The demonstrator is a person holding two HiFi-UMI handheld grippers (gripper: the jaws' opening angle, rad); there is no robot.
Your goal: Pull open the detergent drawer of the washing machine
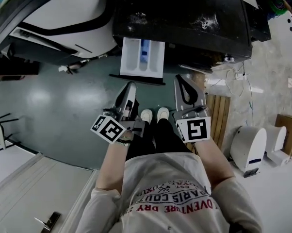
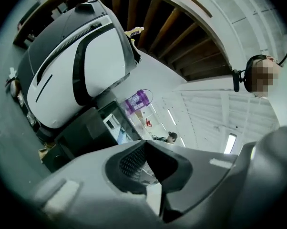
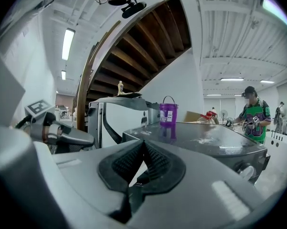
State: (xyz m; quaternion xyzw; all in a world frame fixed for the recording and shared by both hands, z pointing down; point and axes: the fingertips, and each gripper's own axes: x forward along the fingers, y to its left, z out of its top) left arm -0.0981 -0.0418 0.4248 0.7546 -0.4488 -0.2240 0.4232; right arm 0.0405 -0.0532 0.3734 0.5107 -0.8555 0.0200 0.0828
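Detergent drawer (image 1: pixel 142 57) seen pulled out of washing machine (image 1: pixel 185 13) front; opening step judged done. Left hand-held gripper (image 1: pixel 131 86) and right hand-held gripper (image 1: pixel 183 79) closed, empty, held apart from drawer. Only withdrawal judged left.

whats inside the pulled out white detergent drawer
The white detergent drawer holds compartments and a blue insert in the middle; its back end is hidden under the black washing machine top.
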